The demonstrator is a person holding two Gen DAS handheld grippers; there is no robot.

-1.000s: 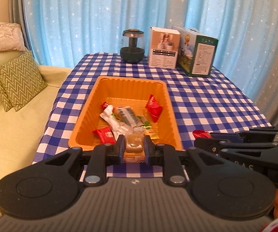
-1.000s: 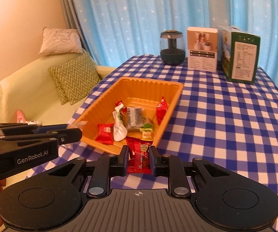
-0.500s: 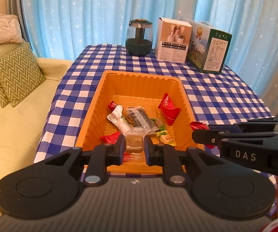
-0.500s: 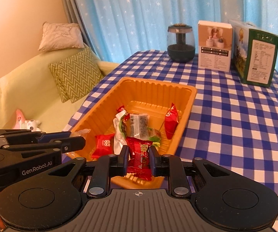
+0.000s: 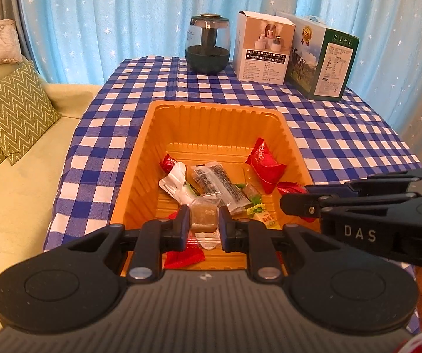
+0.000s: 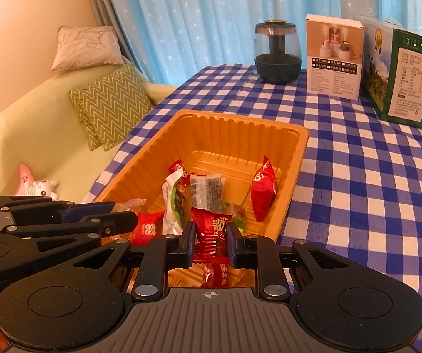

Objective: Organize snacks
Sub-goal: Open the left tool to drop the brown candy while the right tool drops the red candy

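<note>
1. The left gripper [image 5: 204, 226] is clamped on a clear-wrapped brown snack [image 5: 202, 219], held over the near end of the orange tray [image 5: 217, 114].
2. The right gripper [image 6: 210, 240] is clamped on a red snack packet [image 6: 211, 229], its lower end hanging below the pads, over the tray's near right corner.
3. In the left wrist view the right gripper [image 5: 293, 204] reaches in from the right, a bit of red wrapper showing at its tip.
4. In the right wrist view the left gripper [image 6: 128, 216] reaches in from the left with clear wrapper at its tip.
5. Loose snacks lie on the tray floor: a puffed red packet [image 5: 265, 166] leaning against the right wall, a long clear bar with dark print [image 5: 218, 182], a white-and-green packet [image 5: 177, 184], a small red piece [image 5: 168, 161] behind it, a flat red packet [image 5: 184, 257] at the near edge, and green-wrapped bits [image 5: 259, 213].
6. The tray sits on a blue-and-white checked tablecloth [image 5: 343, 135].
7. At the table's far end stand a dark round jar [image 5: 207, 48], a white carton [image 5: 262, 48] and a green carton [image 5: 324, 60], side by side.
8. A yellow-green sofa [image 5: 20, 194] with a zigzag cushion [image 5: 12, 111] runs along the left; blue star-print curtains [image 5: 122, 14] hang behind.
9. In the right wrist view, 2 small soft toys [image 6: 36, 184] lie on the sofa.
</note>
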